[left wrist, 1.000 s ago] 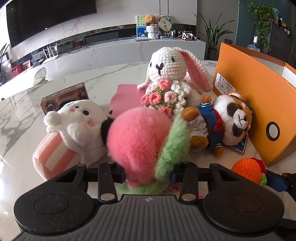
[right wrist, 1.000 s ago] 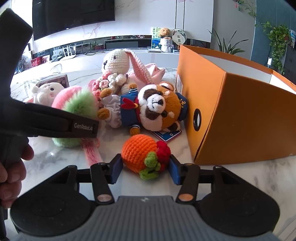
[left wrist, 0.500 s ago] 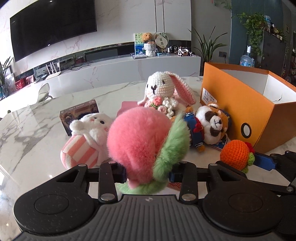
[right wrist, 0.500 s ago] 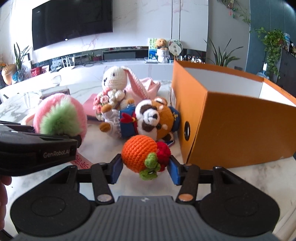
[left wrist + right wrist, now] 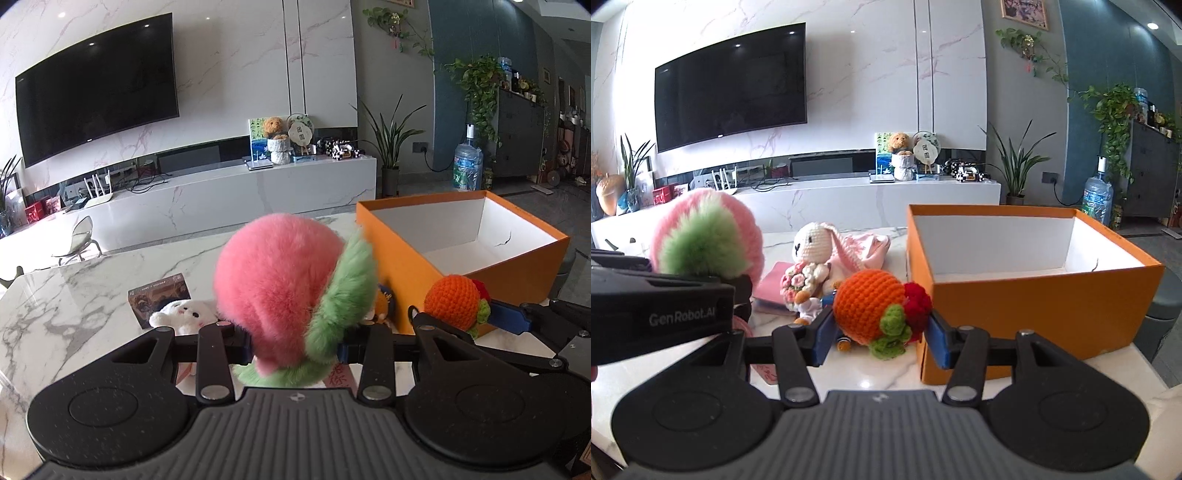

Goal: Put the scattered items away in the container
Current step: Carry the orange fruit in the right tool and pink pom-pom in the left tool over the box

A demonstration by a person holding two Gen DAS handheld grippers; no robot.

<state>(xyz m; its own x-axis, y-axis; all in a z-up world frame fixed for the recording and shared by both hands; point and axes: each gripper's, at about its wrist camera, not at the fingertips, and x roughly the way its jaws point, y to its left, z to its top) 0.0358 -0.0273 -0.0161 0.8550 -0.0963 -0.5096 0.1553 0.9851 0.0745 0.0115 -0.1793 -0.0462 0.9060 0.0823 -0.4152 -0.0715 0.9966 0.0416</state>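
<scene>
My left gripper point(image 5: 293, 341) is shut on a fluffy pink and green plush peach point(image 5: 284, 291), held up above the marble table. That peach point(image 5: 705, 240) also shows at the left of the right wrist view, over the left gripper's black body. My right gripper point(image 5: 879, 332) is shut on a crocheted orange fruit point(image 5: 871, 306) with a red and green tip. The same orange fruit point(image 5: 452, 304) appears at the right of the left wrist view. The open orange box point(image 5: 1034, 291) with a white inside point(image 5: 476, 243) stands just right of both toys, and I see nothing in it.
On the marble table point(image 5: 74, 295) lie a crocheted white rabbit with a bouquet point(image 5: 812, 254), a pink cloth point(image 5: 868, 243), a white plush bunny point(image 5: 184, 314) and a small dark box point(image 5: 159, 295). A raccoon toy is mostly hidden behind the held toys.
Both grippers have risen with their toys. The table toys have sunk low in both views, and the orange box's open top and white inside have come into sight.
</scene>
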